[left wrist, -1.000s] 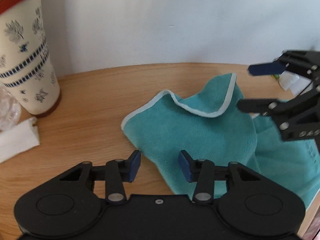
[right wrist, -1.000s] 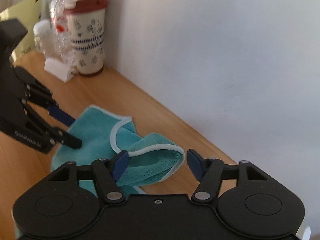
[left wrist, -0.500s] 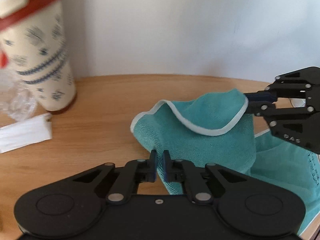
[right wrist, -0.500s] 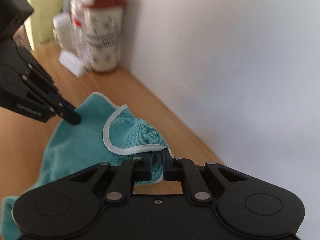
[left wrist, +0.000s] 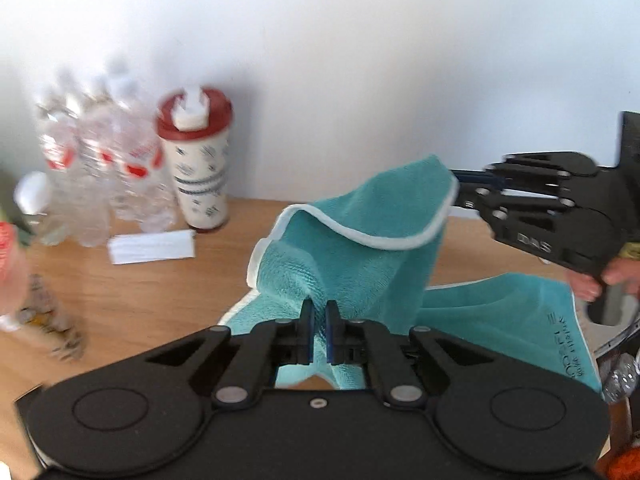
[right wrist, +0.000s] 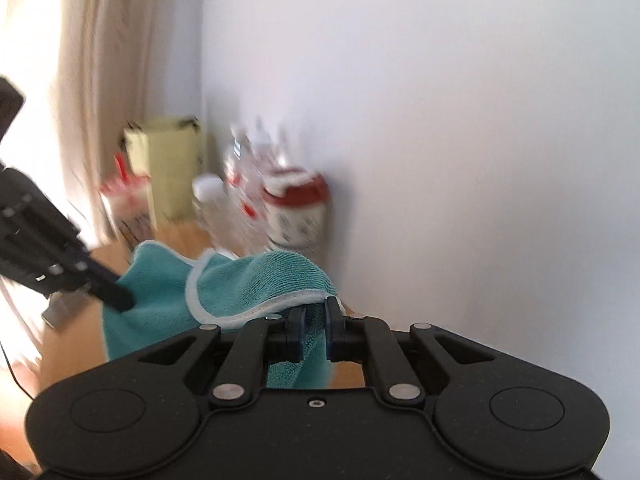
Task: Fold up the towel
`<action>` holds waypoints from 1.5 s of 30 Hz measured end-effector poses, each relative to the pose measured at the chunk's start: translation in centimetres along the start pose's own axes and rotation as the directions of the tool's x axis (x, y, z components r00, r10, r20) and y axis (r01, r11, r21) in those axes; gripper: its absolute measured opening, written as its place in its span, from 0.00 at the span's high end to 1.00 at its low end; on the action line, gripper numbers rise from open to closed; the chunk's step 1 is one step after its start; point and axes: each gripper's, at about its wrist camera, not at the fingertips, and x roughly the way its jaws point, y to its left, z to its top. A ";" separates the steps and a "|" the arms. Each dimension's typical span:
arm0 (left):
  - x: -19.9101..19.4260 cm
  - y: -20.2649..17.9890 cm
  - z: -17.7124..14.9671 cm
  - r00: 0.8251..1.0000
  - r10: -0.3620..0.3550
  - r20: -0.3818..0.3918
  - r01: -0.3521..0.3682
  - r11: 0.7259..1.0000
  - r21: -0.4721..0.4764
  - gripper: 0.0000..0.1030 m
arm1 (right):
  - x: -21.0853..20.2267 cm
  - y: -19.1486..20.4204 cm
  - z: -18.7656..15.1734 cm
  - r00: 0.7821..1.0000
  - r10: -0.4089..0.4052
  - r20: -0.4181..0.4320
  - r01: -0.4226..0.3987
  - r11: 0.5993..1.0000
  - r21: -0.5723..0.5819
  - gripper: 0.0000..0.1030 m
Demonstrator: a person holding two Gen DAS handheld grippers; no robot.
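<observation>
The teal towel [left wrist: 360,256], edged in white, is lifted off the wooden table [left wrist: 152,292] along one side while its far part lies flat on the wood. Dark printing runs along the flat corner, too blurred to read. The left gripper [left wrist: 319,326] has its fingers pinched narrowly on a fold of towel at the near edge. The right gripper [right wrist: 316,328] is likewise clamped on a white-trimmed corner, held higher; its body shows the letters "DAS" in the left wrist view. A hand [left wrist: 600,280] grips its handle. Against the white wall stand a patterned cup [left wrist: 198,172] with a red lid, beside clear plastic bottles [left wrist: 92,184] with red labels; contents cannot be told. A white folded paper [left wrist: 152,246] lies before them.
</observation>
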 end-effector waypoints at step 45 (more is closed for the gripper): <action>12.2 12.3 -9.0 0.970 -0.020 -0.243 -0.026 0.982 -0.185 0.69 | -5.3 5.8 -18.2 0.654 -0.321 -0.685 0.615 0.752 0.235 0.56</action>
